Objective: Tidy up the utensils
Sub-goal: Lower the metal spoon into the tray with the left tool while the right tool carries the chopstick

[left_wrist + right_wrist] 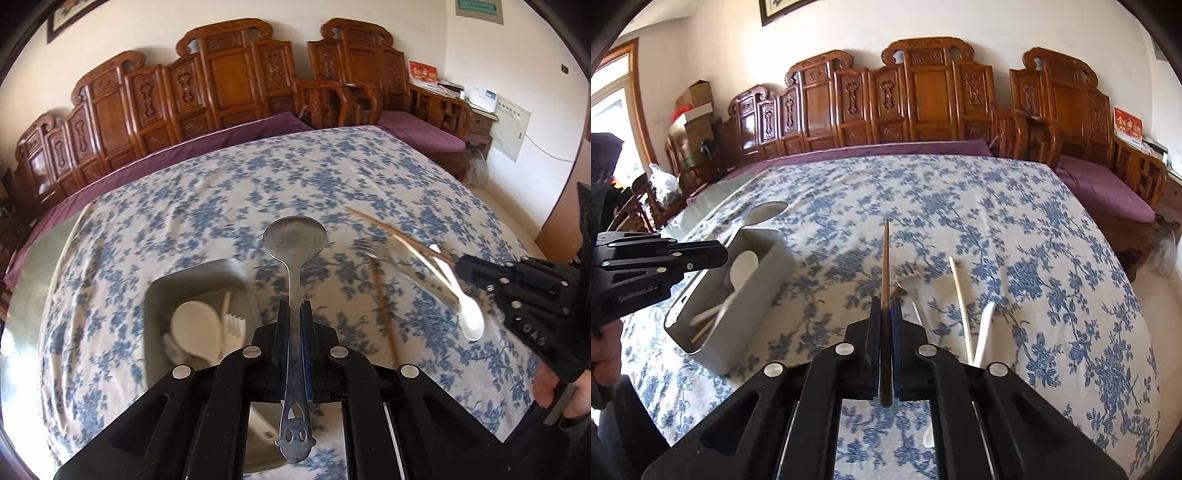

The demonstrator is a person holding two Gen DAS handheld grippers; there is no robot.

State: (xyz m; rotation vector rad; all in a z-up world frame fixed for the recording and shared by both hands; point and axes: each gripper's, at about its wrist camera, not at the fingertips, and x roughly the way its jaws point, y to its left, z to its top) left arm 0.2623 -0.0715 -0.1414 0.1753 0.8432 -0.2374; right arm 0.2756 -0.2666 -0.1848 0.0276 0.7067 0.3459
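Left gripper (pixel 295 314) clamped on metal spoon (pixel 294 258) by the handle, bowl forward, held above the cloth just right of the grey bin (pixel 159 295). Right gripper (pixel 885 310) clamped on a brown chopstick (pixel 885 266), tip forward, also off the table. Bin already holds white plastic spoon (pixel 194 328) and other white pieces. On the tablecloth (pixel 997 221) still loose: pale chopstick (pixel 960 302), white spoon (pixel 984 328), a metal fork (pixel 373 251), partly hidden. Step looks like mid-transfer, both loads bound for the bin. Next: swing left over the bin opening, lower, release; right follows, so the arms don't cross
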